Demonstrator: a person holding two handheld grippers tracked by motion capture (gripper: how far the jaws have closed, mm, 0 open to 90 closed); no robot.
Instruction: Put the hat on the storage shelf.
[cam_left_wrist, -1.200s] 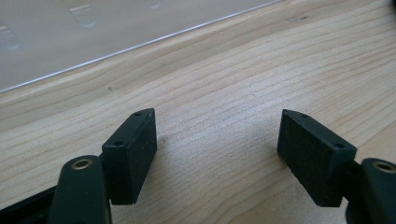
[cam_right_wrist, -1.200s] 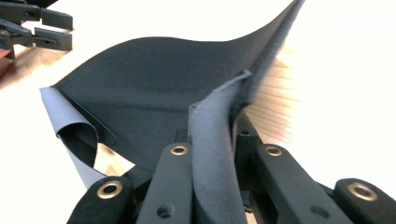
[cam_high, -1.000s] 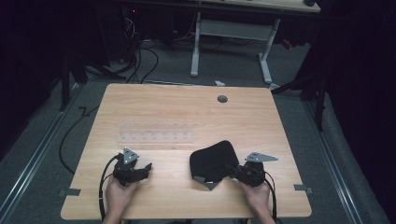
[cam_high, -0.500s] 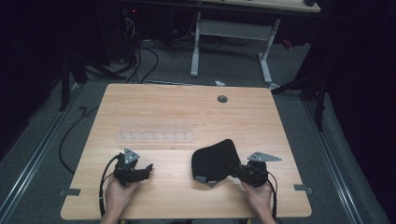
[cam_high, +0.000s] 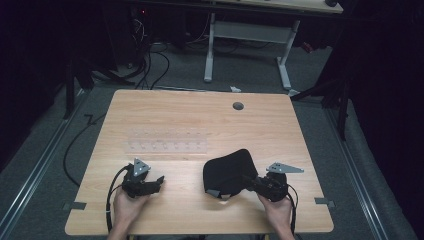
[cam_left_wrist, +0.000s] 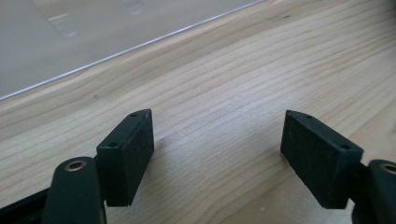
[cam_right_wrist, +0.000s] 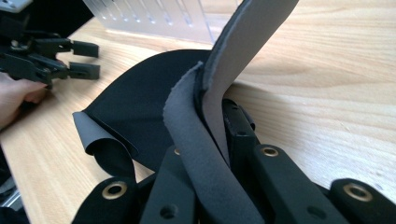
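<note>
Fingers (cam_right_wrist: 224, 135) of the right gripper (cam_high: 250, 181) are clamping tight on the edge of a black sheet (cam_high: 227, 172), a soft flexible pad with a grey underside, pinched fold showing in the right gripper view. Sheet is lying at about 5 o'clock on the table (cam_high: 200, 115), just past the right hand (cam_high: 276, 210), one corner curling up grey at its near edge. Left gripper (cam_high: 157, 181) is sitting at 7 o'clock, its fingers (cam_left_wrist: 128, 156) standing wide apart over bare wood, gripping nothing. Clear plastic rack (cam_high: 166, 141) is lying flat toward table centre, at 11 o'clock from the sheet and apart from it.

Step in hand, as I read it: grasp is made, sheet edge being lifted or pulled for a fold or reposition. Next move is likely calling for the left gripper crossing toward 3 o'clock to catch the curled corner or the free edge, while the right holds its pinch. Soft material, so grip is needing to be deep enough not to slip.
</note>
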